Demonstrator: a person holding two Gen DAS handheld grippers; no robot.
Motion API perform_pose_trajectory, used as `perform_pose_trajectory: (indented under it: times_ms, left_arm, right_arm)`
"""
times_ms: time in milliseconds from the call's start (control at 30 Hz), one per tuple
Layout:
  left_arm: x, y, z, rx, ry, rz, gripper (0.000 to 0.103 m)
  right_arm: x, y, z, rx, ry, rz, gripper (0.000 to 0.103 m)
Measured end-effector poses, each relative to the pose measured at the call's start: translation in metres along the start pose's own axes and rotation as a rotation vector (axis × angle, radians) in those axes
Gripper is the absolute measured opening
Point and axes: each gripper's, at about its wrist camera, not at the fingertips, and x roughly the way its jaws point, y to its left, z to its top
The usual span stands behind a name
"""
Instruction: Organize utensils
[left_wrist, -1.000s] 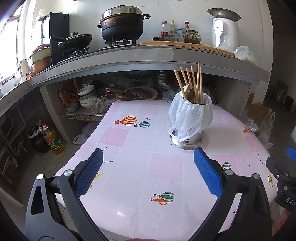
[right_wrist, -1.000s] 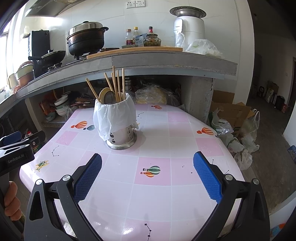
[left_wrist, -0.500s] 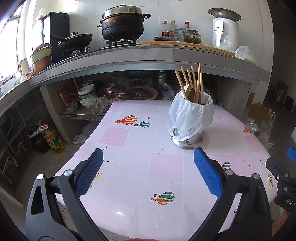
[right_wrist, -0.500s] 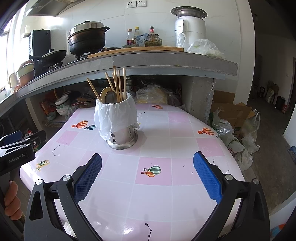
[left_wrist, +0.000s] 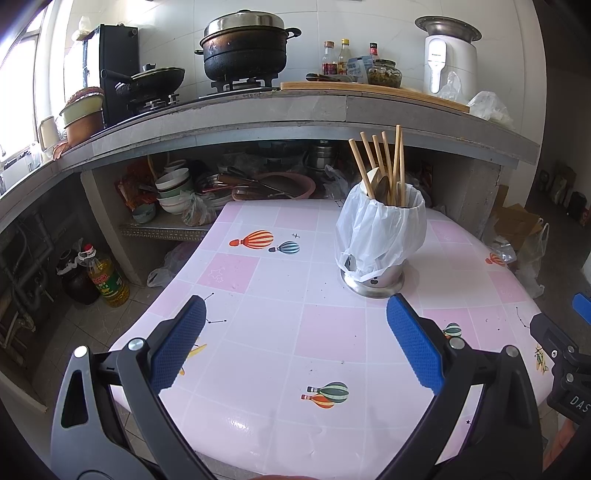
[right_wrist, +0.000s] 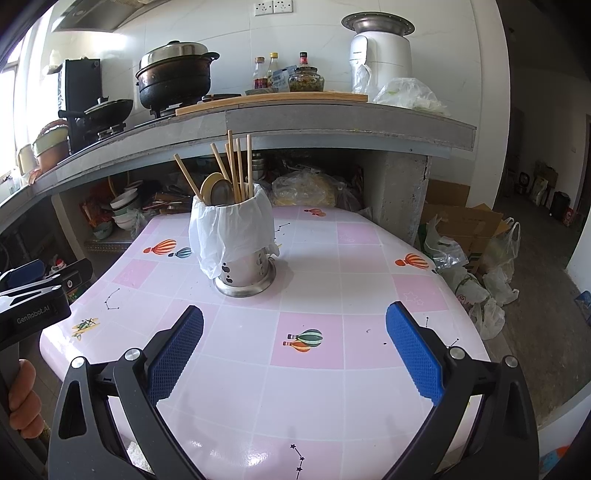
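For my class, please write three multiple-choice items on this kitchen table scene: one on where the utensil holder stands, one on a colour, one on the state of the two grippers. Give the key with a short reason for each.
1. Where does the metal utensil holder stand?
A. On the pink table
B. On the stove counter
C. On the floor

2. What colour are the pads on the gripper fingers?
A. Red
B. Blue
C. Green

3. What is the state of the left gripper and the right gripper?
A. Both shut on chopsticks
B. One open, one shut
C. Both open and empty

Key:
1 A: its base rests on the table, with a white plastic bag draped over its top.
2 B: the textured pads show blue in both wrist views.
3 C: each pair of fingers is spread wide with only the tabletop between them; the chopsticks stand in the holder.
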Motion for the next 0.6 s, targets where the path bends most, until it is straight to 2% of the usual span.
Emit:
perform_pose_trajectory:
  times_ms: [600]
  left_arm:
    - [0.0002,0.0000,0.0002,0.000,-0.001,0.000,0.095]
  right_arm:
    - [0.0012,0.0023,-0.0004,-0.004,0.001,0.003,0.096]
